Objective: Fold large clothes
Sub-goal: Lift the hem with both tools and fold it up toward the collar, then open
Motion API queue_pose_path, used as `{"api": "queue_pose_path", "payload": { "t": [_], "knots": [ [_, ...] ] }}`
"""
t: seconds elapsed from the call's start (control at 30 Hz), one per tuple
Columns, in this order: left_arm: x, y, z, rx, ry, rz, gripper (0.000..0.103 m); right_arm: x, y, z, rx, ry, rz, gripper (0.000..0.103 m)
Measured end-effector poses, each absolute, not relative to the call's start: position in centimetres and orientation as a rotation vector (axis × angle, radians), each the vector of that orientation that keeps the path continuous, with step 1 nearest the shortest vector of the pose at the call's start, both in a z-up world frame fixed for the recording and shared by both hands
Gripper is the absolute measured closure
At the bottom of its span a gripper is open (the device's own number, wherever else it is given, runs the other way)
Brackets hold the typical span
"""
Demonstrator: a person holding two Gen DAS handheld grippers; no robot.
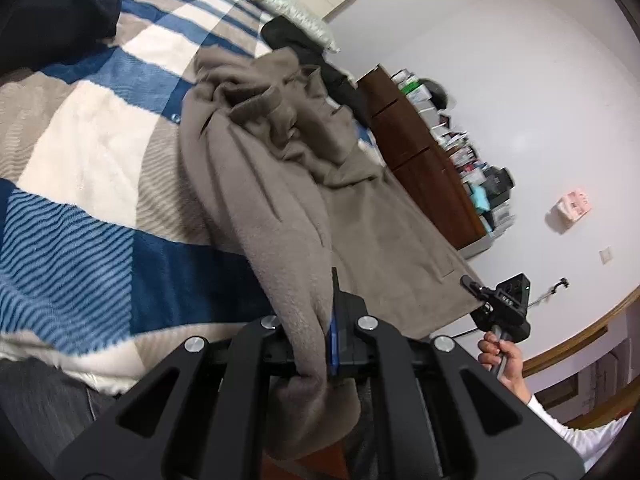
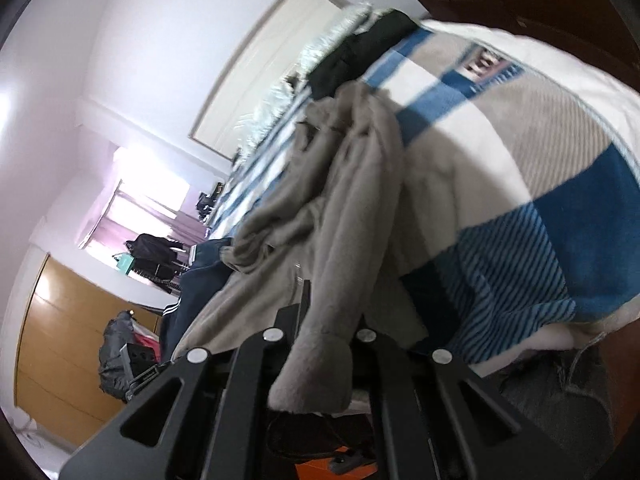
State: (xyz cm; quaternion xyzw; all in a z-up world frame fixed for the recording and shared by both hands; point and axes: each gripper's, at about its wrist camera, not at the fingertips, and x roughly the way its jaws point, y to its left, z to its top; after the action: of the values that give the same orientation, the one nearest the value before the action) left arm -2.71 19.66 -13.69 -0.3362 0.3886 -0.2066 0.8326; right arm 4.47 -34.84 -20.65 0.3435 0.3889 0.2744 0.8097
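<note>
A: Where is the garment lying?

B: The grey-brown fleece garment (image 1: 256, 168) is sprawling across the bed, on top of the blue, white and beige checked blanket (image 1: 92, 184). Its upper part is bunching into a crumpled heap toward the head of the bed, while its near edges are rising off the blanket toward both tongs.

A: What is the left gripper (image 1: 334, 332) doing?

B: Its jaws are standing pressed together, pinching a thick fold of the fleece. The cloth is running up from the heap in a taut band, passing between the fingers and hanging below them in a rounded lump.

A: And the right gripper (image 2: 326, 320)?

B: It is clamping another part of the same garment (image 2: 340, 200), jaws closed on it. What looks like a cuffed sleeve end is dangling out beneath the fingers. In the left wrist view that tool is showing at the far corner of the spread cloth, with the person's hand (image 1: 500, 356) wrapping its handle and a white sleeve (image 1: 568, 428) trailing behind.

A: What else is sitting on the bed?

B: A black garment (image 1: 316, 60) is lying beyond the fleece, near the pale pillows (image 1: 296, 12), and a dark navy garment (image 2: 196, 280) is lying just beside the fleece's edge. A brown cabinet (image 1: 416, 160) is standing beside the bed, against the white wall.
</note>
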Motion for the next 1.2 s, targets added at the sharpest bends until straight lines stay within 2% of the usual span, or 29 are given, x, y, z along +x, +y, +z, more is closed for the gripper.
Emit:
{"api": "queue_pose_path", "payload": {
  "t": [0.13,0.27,0.4,0.83,1.03,1.2],
  "knots": [
    [-6.2,19.7,-11.2,-0.740,0.770,-0.468,0.097,1.6,-35.6,-17.8,0.713,0.796,0.643,0.096],
    [-9.0,20.5,-11.0,-0.794,0.795,-0.458,0.097,-1.0,-37.3,-16.8,0.775,0.786,0.653,0.096],
    [-8.2,21.2,-11.1,-0.830,0.807,-0.443,0.097,0.0,-37.9,-16.5,0.881,0.758,0.647,0.096],
    [7.4,24.6,-5.9,-0.897,0.735,-0.423,0.096,14.9,-36.8,-10.7,1.034,0.605,0.614,0.096],
    [16.0,26.8,-6.0,-0.954,0.759,-0.357,0.096,24.8,-34.8,-8.7,0.998,0.634,0.599,0.096],
    [23.7,28.3,-7.8,-0.944,0.813,-0.272,0.095,34.1,-32.5,-10.0,0.962,0.710,0.552,0.096]
  ]
}}
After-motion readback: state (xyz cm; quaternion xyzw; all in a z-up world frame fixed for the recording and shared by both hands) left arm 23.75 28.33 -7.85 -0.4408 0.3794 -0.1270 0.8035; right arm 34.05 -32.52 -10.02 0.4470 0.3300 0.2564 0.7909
